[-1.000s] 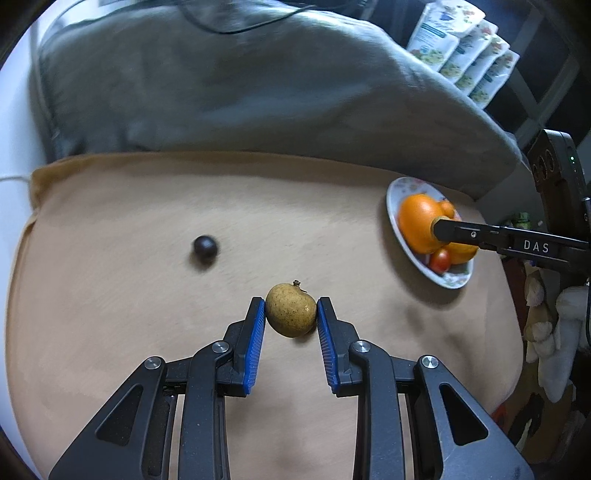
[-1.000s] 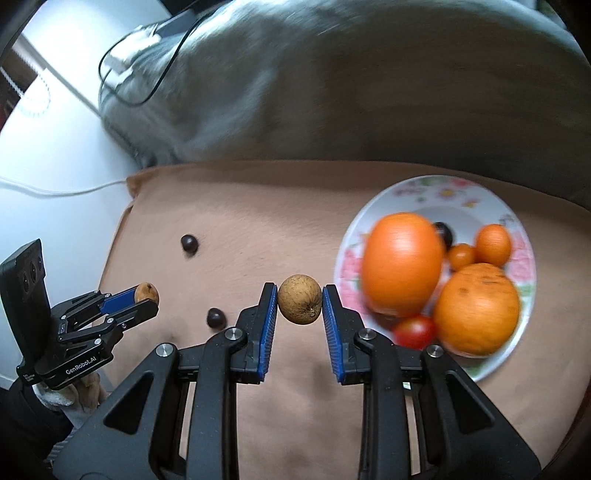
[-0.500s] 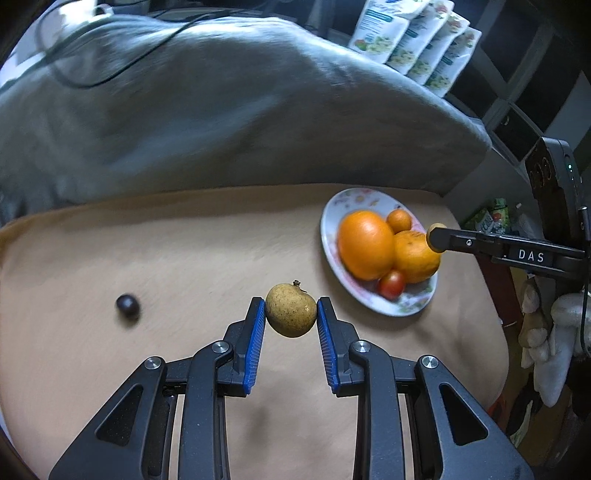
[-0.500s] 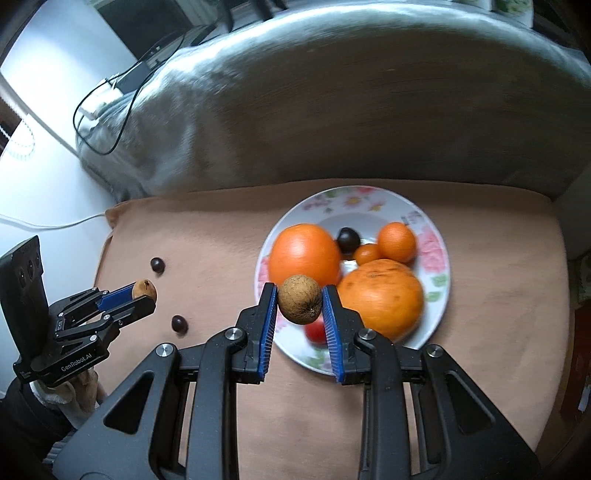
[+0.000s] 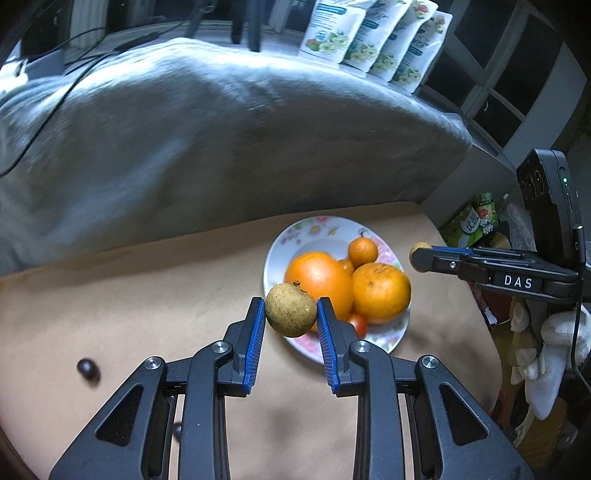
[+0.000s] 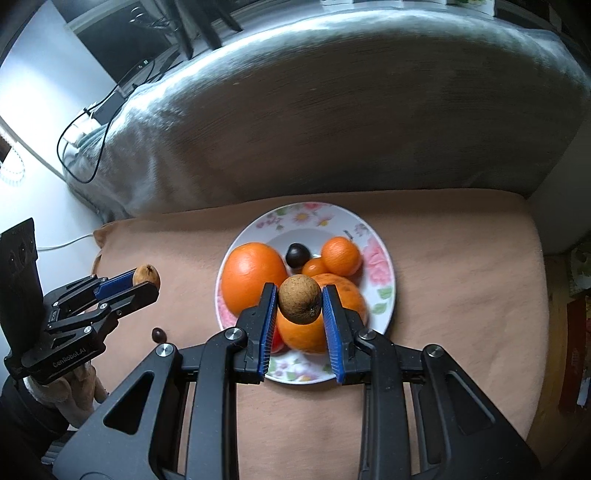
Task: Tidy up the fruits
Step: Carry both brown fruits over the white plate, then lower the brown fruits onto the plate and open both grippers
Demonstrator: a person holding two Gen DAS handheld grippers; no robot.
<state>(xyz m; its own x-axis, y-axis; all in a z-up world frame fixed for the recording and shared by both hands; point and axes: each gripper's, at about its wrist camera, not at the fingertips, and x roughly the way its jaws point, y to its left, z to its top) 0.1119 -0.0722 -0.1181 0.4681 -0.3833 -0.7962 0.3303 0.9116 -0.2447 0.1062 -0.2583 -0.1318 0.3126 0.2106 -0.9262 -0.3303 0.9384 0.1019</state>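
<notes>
My left gripper (image 5: 291,313) is shut on a yellow-brown longan (image 5: 290,309), held in the air at the near left rim of the flowered plate (image 5: 325,227). My right gripper (image 6: 300,300) is shut on a darker brown longan (image 6: 300,300), hanging directly over the plate (image 6: 376,254). The plate holds two big oranges (image 6: 253,275), small orange fruits (image 6: 340,256), a red tomato (image 5: 357,324) and a dark round fruit (image 6: 297,254). Each gripper shows in the other view: the right gripper (image 5: 419,254) at the right, the left gripper (image 6: 147,277) at the left.
The plate rests on a tan cloth (image 6: 461,280). Two dark small fruits (image 5: 88,368) (image 5: 177,430) lie on the cloth left of the plate. A grey cushion (image 6: 332,110) rises behind. Snack pouches (image 5: 369,33) stand beyond it; clutter lies past the cloth's right edge.
Both grippers carried their longans to the right toward the plate and slightly up. The right one now hangs over the plate's fruit; the left one has reached the plate's near rim.
</notes>
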